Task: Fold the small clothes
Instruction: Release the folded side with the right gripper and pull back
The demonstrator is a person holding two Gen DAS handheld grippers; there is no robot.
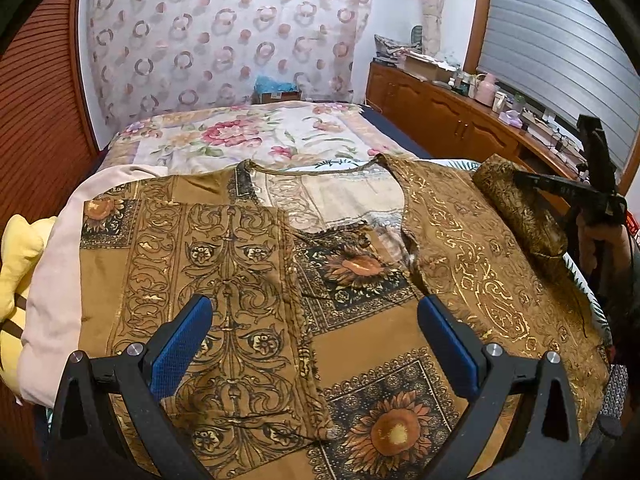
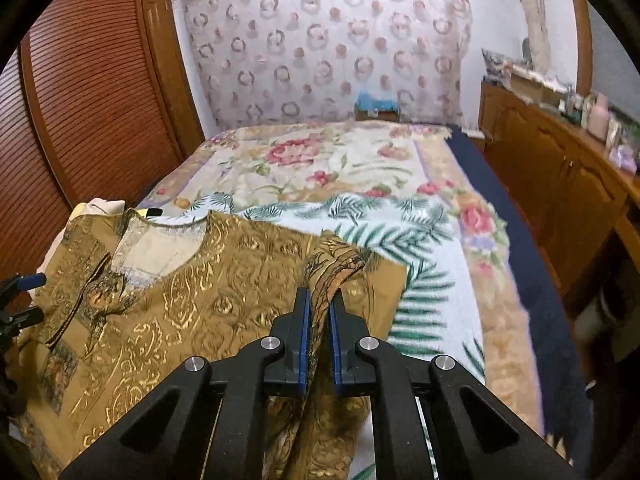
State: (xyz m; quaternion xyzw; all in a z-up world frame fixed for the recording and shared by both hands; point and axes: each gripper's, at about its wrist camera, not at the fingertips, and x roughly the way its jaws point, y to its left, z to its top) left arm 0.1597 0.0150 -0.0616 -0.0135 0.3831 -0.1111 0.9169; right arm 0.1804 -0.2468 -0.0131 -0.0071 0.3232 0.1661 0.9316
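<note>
A brown and gold patterned top (image 1: 360, 280) lies spread on the bed, its left side folded inward over the middle. My left gripper (image 1: 316, 316) is open and empty, hovering just above the garment's lower middle. My right gripper (image 2: 319, 304) is shut on the top's right sleeve (image 2: 332, 264), holding it raised off the bed; in the left wrist view the gripper (image 1: 520, 178) and lifted sleeve (image 1: 516, 208) show at the right edge. The rest of the top (image 2: 180, 300) lies to the left in the right wrist view.
The bed has a floral and fern-print cover (image 2: 360, 184). A pale pink cloth (image 1: 52, 280) and a yellow item (image 1: 16, 264) lie at the left. A wooden louvred wardrobe (image 2: 80, 100) stands left, a wooden cabinet (image 1: 440, 108) with clutter right.
</note>
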